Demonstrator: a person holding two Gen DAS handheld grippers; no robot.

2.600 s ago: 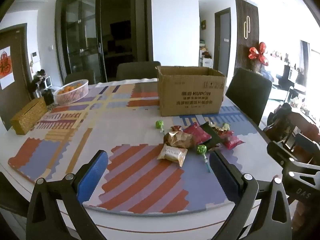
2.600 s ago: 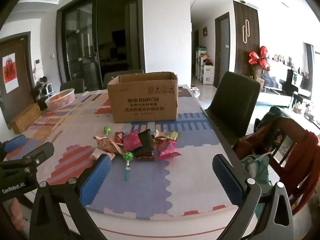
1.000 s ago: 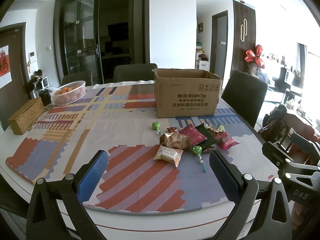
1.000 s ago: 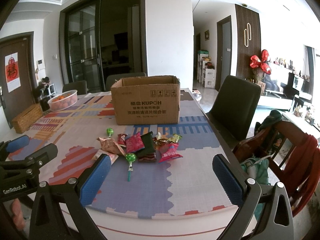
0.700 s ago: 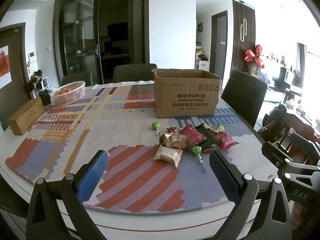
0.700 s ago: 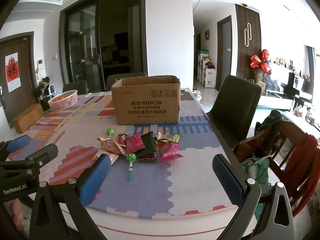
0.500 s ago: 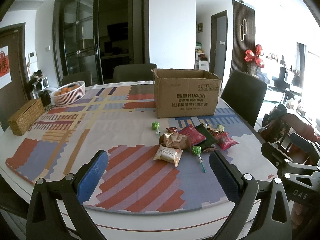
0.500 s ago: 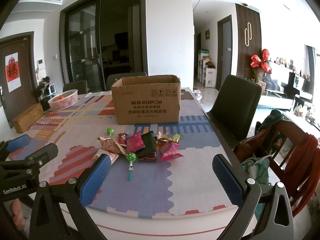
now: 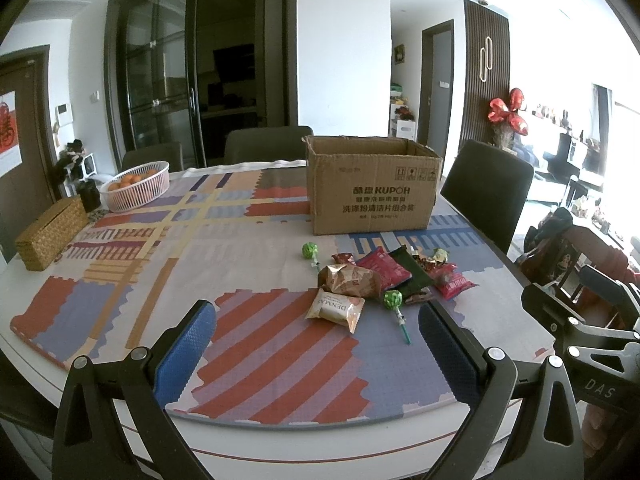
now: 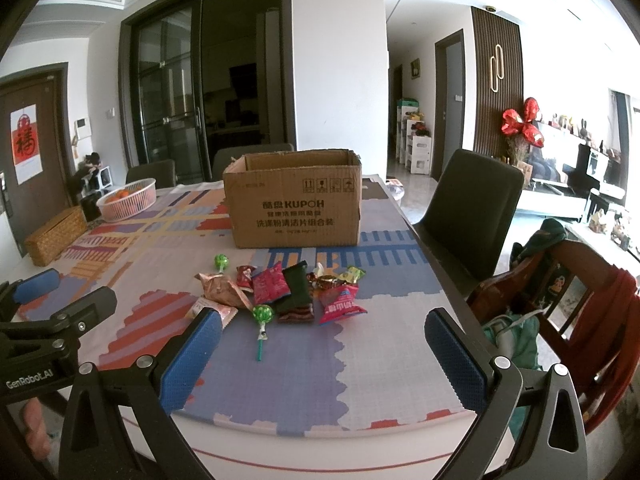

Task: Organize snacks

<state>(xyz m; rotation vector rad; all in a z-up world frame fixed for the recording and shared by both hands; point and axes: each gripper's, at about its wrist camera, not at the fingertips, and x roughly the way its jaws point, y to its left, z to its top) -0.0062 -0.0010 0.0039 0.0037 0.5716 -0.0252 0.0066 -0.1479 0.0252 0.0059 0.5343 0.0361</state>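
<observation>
- Left gripper (image 9: 316, 344): jaws spread wide, nothing between the blue pads (image 9: 184, 354); it hangs over the near edge of the table (image 9: 320, 444).
- Right gripper (image 10: 324, 354): jaws likewise spread wide and empty, at the same near edge, to the right of the left one.
- Snack pile (image 9: 384, 276) lies on the patterned mat (image 9: 256, 360), ahead of both grippers and touching neither. In the left wrist view it sits at about 1 o'clock from the jaw gap; in the right wrist view at about 11 o'clock.
- Nearest the left jaws: a cream DENMAS packet (image 9: 335, 309), just beside a green lollipop (image 9: 394, 304) whose stick points toward the table edge.
- Behind these: a crumpled gold-brown packet (image 9: 349, 280), red packet (image 9: 384, 266), dark green packet (image 9: 412, 276), red-pink packet (image 10: 340, 304).
- A second green lollipop (image 9: 309, 251) lies apart, at 10 o'clock from the pile.
- Open cardboard box (image 9: 372, 190), printed KUPOH, stands at 12 o'clock beyond the pile.
- Far left of the table: white basket of oranges (image 9: 135, 186), woven box (image 9: 52, 232).
</observation>
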